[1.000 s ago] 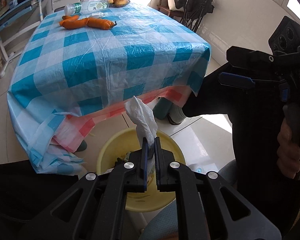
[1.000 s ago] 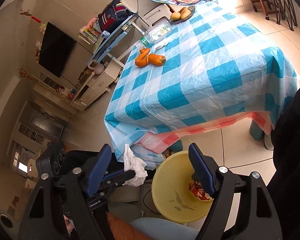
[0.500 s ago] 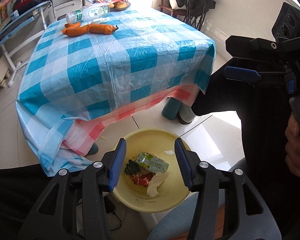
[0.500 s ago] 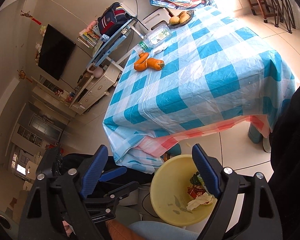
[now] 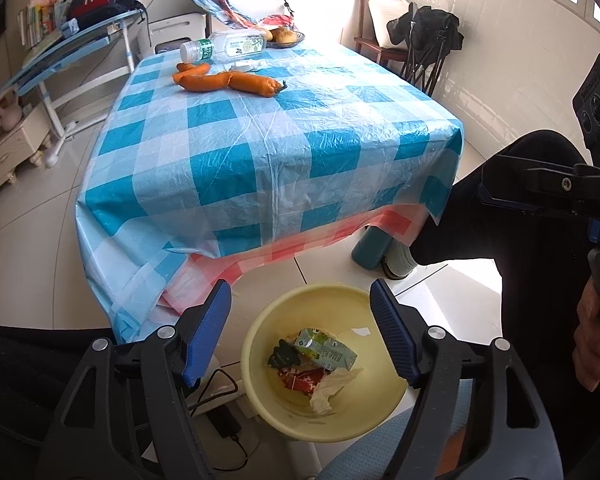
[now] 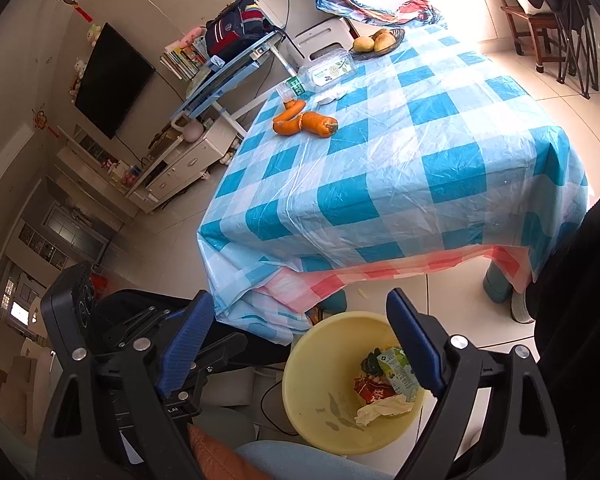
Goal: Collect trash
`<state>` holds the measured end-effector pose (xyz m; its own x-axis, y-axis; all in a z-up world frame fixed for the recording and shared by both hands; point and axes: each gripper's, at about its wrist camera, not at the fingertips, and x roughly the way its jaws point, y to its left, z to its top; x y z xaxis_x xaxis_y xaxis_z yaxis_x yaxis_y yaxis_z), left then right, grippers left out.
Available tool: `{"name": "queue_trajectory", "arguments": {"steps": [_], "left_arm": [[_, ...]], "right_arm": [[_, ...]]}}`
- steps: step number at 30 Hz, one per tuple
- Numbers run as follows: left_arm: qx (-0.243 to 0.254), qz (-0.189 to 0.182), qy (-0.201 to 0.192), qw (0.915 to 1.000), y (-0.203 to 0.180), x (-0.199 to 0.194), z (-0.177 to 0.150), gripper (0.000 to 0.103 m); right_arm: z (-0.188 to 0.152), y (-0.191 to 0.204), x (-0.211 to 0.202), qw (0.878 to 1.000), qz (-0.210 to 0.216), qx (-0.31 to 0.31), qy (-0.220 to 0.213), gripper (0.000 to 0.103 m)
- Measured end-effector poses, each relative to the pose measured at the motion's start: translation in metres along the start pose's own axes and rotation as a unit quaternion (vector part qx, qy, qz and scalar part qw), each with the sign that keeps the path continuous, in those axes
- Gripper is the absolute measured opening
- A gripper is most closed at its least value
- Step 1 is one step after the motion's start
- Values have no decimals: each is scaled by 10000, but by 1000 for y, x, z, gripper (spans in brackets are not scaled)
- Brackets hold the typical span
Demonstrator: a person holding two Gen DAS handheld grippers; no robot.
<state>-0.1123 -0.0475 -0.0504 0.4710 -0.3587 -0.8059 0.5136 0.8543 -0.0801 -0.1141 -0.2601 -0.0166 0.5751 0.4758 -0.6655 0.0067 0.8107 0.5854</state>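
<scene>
Fingers (image 5: 204, 332) of our left gripper (image 5: 300, 328) have just been opening, nothing between them.
Our right gripper (image 6: 300, 344) gapes empty too; the crumpled tissue (image 5: 328, 390) lies inside the yellow bin (image 5: 260, 340), beside a green carton (image 5: 326, 350).

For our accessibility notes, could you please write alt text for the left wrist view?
The open left gripper hangs over a yellow bin holding a tissue and wrappers. Beyond is a blue checked table with carrots and a bottle.
</scene>
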Motion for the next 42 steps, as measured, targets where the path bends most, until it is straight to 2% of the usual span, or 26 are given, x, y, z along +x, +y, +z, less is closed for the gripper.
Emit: {"name": "queue_trajectory", "arguments": {"steps": [9,14,18,22,24,26,28,30,32,35,39,42], "left_arm": [[-228,264,-309,9989,10,-8,4,80],[-565,398,-707,9951,23,-22,8,85],[-884,597,-1126,9879,36,-37,10,92],[-1200,720,-1399,9802,50,-47,11,96],[-1299,797,-1435,9778,54,-49,12,96],[-1368,846,-1470,9760,57,-50,12,96],[-1387,927,-1556,9736,58,-53,12,96],[-1350,1020,-1664,9714,57,-57,12,96],[-1318,1159,-1796,9680,57,-62,12,96],[-1330,1336,-1942,9627,60,-69,11,96],[-1448,1401,-2062,9575,66,-75,10,96],[-1522,1356,-2112,9559,69,-78,9,96]], "right_arm": [[-1,8,-1,9997,-102,-191,-94,86],[-2,24,-16,9963,-281,-552,-587,93],[-1,36,-26,9895,-633,-884,-952,95],[0,48,-32,9765,-1226,-1177,-1324,95],[-2,57,-37,9637,-1558,-1438,-1622,96],[-6,67,-39,9458,-1895,-1812,-1917,96],[-7,72,-27,9342,-2150,-2174,-1837,96],[-6,72,-12,9334,-2315,-2290,-1506,96],[-8,76,-10,9284,-2355,-2423,-1545,96],[-13,87,-21,9179,-2250,-2666,-1890,96],[-17,90,-7,9182,-2203,-2855,-1636,96],[-21,96,-24,9135,-1865,-2950,-2090,96]]}}
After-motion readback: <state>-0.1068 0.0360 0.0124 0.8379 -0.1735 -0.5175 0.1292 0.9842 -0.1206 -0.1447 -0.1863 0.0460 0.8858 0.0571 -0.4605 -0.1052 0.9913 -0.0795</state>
